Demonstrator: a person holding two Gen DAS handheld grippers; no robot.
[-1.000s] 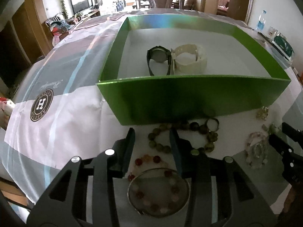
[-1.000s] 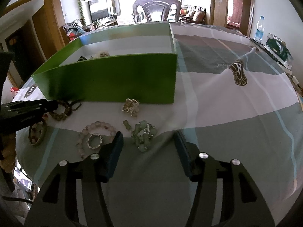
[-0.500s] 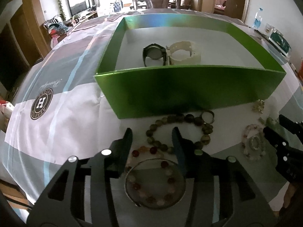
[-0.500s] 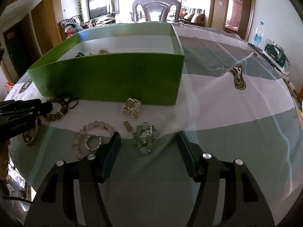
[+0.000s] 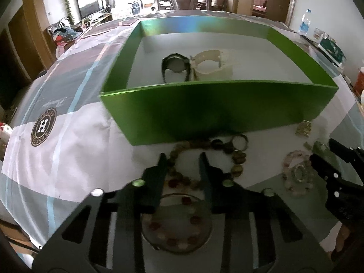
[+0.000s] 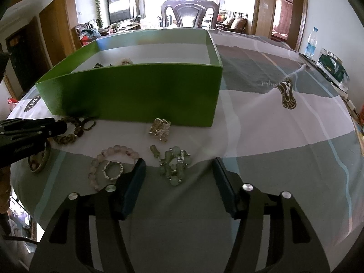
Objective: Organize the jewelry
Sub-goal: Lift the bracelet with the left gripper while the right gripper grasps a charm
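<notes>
A green box with a white floor holds a dark watch and a cream bracelet. Loose jewelry lies on the cloth in front of it. My left gripper straddles the near arc of a brown bead bracelet; its jaws are closing with beads between them. Below it lies a red-and-pink bead bracelet inside a metal bangle. My right gripper stands over a pale green bead bracelet, jaws closing, pads clear of it. The left gripper also shows at the right wrist view's left edge.
A pink bead bracelet with a silver ring lies left of the green one, and a gold cluster piece sits by the box wall. A water bottle and a teal packet stand at the table's right edge. A chair is behind.
Both pairs of jaws have narrowed, the left more than the right. The left fingers now sit around the brown bracelet's near beads. The right hand has stayed over the green bracelet.
</notes>
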